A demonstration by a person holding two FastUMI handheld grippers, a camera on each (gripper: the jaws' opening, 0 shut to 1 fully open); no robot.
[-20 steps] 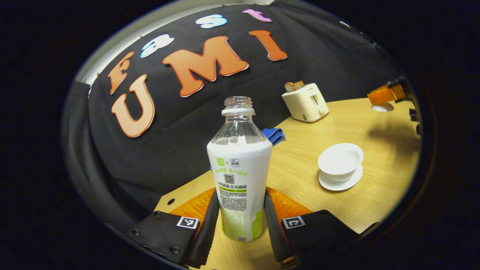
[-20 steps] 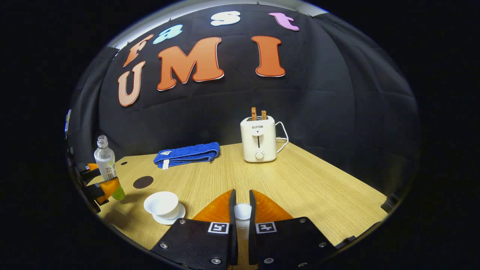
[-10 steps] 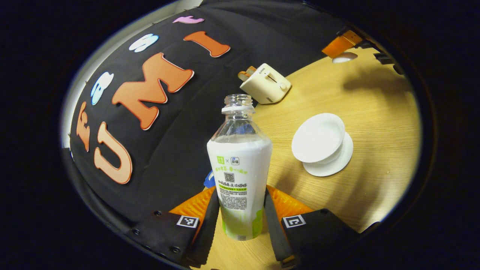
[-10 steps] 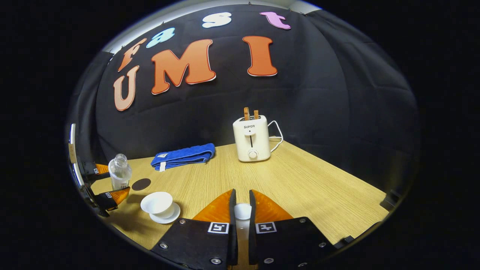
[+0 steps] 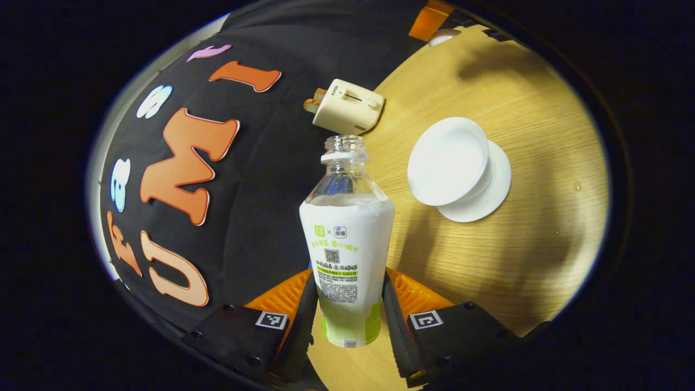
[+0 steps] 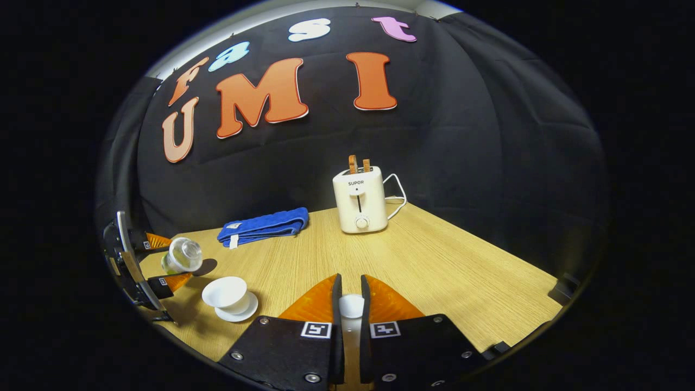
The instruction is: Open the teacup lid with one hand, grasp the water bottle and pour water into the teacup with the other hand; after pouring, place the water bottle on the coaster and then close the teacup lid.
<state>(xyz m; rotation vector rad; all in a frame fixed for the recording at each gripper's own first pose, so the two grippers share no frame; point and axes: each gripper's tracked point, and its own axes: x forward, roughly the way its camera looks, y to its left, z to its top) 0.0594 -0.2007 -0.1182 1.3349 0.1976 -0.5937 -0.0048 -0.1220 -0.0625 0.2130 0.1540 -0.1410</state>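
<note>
So the right gripper (image 6: 351,304) had its fingers pinched on the little white teacup lid (image 6: 351,306), held low over the wooden table (image 6: 445,271). Way off at the left edge, the left gripper (image 6: 165,264) was clamping the water bottle (image 6: 182,256), tipped over so its open mouth pointed toward the camera, just above the uncovered white teacup (image 6: 225,291) on its saucer (image 6: 239,314). A dark round coaster (image 6: 207,266) peeked out behind the bottle. Further back sat a folded blue towel (image 6: 264,227) and a cream toaster (image 6: 359,199) with two slices sticking up.
</note>
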